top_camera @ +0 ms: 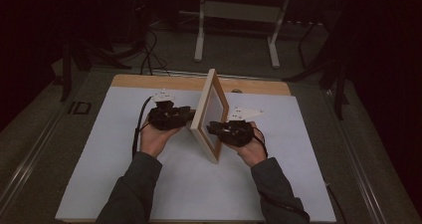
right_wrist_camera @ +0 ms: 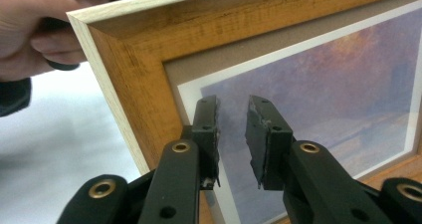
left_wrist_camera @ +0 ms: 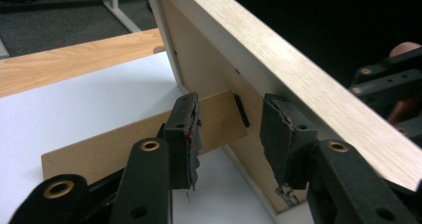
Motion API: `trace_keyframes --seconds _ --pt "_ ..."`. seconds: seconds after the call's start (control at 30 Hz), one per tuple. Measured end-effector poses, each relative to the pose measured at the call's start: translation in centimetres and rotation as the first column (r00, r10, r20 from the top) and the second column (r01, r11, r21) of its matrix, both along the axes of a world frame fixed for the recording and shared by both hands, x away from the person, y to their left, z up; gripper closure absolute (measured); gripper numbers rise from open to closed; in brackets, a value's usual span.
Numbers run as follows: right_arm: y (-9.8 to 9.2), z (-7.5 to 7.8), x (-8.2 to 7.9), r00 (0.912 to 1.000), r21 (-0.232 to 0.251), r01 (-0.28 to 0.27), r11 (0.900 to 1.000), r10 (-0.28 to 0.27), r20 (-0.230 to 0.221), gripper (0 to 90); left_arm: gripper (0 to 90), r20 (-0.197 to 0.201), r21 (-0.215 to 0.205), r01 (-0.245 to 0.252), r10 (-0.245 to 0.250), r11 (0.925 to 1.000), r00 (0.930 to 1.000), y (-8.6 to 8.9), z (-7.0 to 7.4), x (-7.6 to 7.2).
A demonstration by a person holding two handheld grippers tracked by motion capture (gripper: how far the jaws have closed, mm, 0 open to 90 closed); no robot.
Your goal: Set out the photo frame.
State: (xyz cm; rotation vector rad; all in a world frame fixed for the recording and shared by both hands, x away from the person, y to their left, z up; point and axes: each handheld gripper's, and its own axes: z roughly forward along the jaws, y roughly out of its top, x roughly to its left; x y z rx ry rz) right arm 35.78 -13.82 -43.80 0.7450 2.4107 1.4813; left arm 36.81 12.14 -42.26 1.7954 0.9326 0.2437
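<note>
The picture frame (top_camera: 211, 115) stands edge-on between your tools; left tool (left_wrist_camera: 230, 134) released, straddling the rear stand (left_wrist_camera: 149, 142). Right tool (right_wrist_camera: 232, 134) faces the glass, released.

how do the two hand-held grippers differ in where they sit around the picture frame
The left hand-held gripper faces the picture frame from its brown back, jaws either side of the fold-out stand. The right hand-held gripper faces the glazed front and gapes less. Both are open, gripping nothing.
</note>
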Motion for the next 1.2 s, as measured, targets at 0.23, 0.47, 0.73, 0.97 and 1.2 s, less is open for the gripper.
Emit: trace_keyframes --seconds 0.23,0.47,0.73,0.97,1.2 --pt "-0.2 -0.3 0.0 0.9999 -0.006 0.01 1.0 -0.011 -0.008 72.8 51.1 0.015 -0.045 0.004 -0.003 0.999 0.9999 1.0 0.5 -1.1" --pt "-0.4 -0.5 0.0 0.9998 -0.008 0.015 1.0 -0.015 -0.013 72.4 42.8 0.021 -0.08 0.021 -0.019 0.9966 0.9996 1.5 0.8 -1.7" --pt "-0.7 -0.8 0.1 0.9992 -0.017 0.035 0.999 -0.035 -0.018 71.8 36.7 0.033 -0.123 0.052 -0.049 0.991 0.9983 1.7 1.3 -2.5" --pt "-0.6 -0.7 0.1 0.9993 -0.016 0.033 0.999 -0.033 -0.016 71.7 35.5 0.049 -0.118 0.062 -0.057 0.991 0.9972 0.9 1.4 -3.3" --pt "-0.7 -0.8 0.1 0.9992 -0.015 0.039 0.999 -0.039 -0.014 71.7 34.9 0.073 -0.08 0.065 -0.059 0.9947 0.9956 -0.5 1.5 -4.3"
